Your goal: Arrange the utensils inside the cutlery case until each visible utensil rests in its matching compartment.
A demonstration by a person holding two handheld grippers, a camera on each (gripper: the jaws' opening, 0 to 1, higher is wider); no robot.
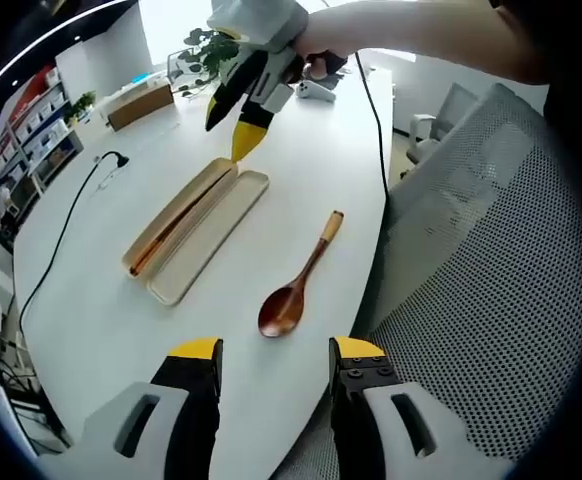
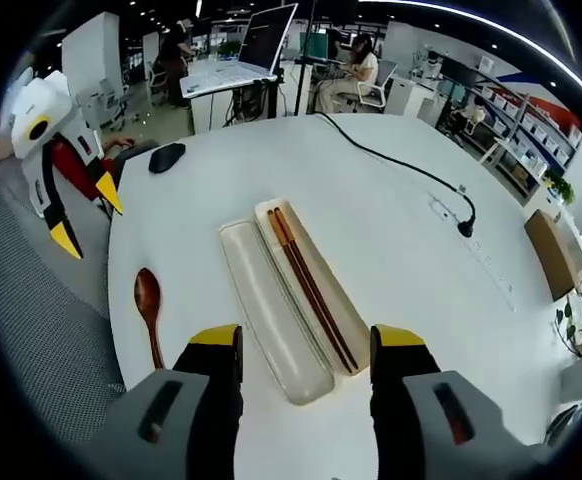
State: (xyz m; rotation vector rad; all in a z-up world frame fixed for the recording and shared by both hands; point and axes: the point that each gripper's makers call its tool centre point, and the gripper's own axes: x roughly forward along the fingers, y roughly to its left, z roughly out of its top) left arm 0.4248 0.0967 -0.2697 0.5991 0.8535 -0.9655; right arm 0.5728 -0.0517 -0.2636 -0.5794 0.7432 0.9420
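Jaws on both our left gripper [image 1: 275,375] and right gripper [image 2: 305,360] are standing wide apart, holding nothing. We are seeing the spoon [image 1: 293,283] lying on the white tabletop [image 1: 91,300] just beside the open cutlery case [image 2: 291,295], whose far half is holding chopsticks [image 2: 311,288]. We are judging the spoon, bowl toward our left gripper, parallel to the case and near the edge, likely to slide off if nudged.

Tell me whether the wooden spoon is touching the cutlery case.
Apart. The right gripper view shows bare white table between the wooden spoon and the cutlery case.
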